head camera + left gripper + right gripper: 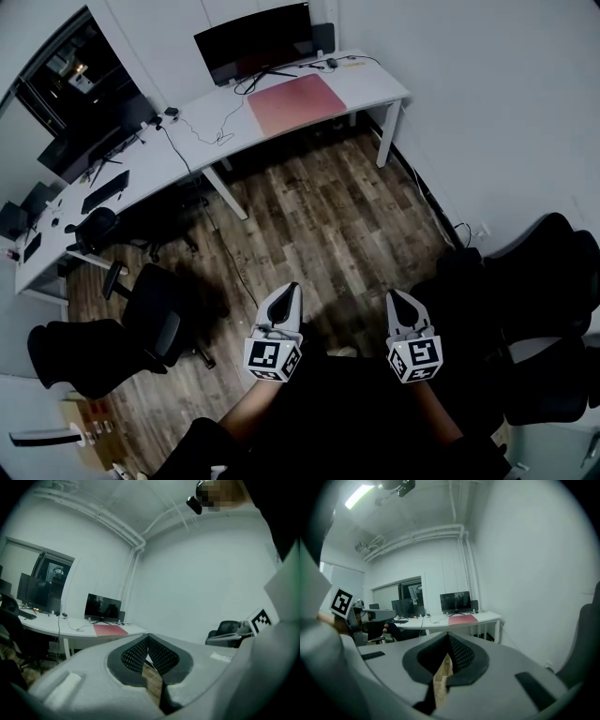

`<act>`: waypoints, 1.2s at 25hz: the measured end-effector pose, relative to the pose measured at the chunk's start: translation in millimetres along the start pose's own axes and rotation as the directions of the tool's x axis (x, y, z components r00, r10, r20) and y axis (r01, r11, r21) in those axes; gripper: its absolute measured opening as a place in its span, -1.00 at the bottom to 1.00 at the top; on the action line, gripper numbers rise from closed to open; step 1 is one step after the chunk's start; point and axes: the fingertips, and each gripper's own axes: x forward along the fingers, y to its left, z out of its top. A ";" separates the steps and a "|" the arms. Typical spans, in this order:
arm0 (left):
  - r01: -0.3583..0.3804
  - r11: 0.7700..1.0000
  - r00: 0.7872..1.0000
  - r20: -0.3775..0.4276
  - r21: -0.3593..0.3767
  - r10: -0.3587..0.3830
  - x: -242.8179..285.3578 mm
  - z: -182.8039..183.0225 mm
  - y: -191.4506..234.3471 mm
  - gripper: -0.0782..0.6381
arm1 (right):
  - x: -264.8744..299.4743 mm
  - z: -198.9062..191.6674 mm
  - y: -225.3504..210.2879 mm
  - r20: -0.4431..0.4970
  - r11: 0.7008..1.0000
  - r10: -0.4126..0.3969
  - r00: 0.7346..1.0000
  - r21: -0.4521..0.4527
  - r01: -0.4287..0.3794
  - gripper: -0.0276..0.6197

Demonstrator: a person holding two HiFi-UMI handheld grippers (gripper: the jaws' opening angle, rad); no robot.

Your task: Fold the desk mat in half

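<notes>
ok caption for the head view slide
Shut and empty, the left gripper and right gripper hover over the wood floor, far from the red desk mat flat on the white desk.

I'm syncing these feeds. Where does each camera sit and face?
Head view: on the person's head, looking steeply down at floor and distant desk mat; both forearms, left gripper, right gripper show.
Left gripper view: rides the left gripper, faces the desk; own shut jaws show.
Right gripper view: rides the right gripper, faces the same desk; own shut jaws show.
Shared: all three show the desk mat.
</notes>
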 end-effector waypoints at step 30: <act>-0.001 0.999 1.000 -0.006 -0.044 0.000 285.0 59.5 183.0 -0.72 | 291.2 75.5 -133.2 -0.076 0.990 -0.127 0.989 0.048 0.131 -0.92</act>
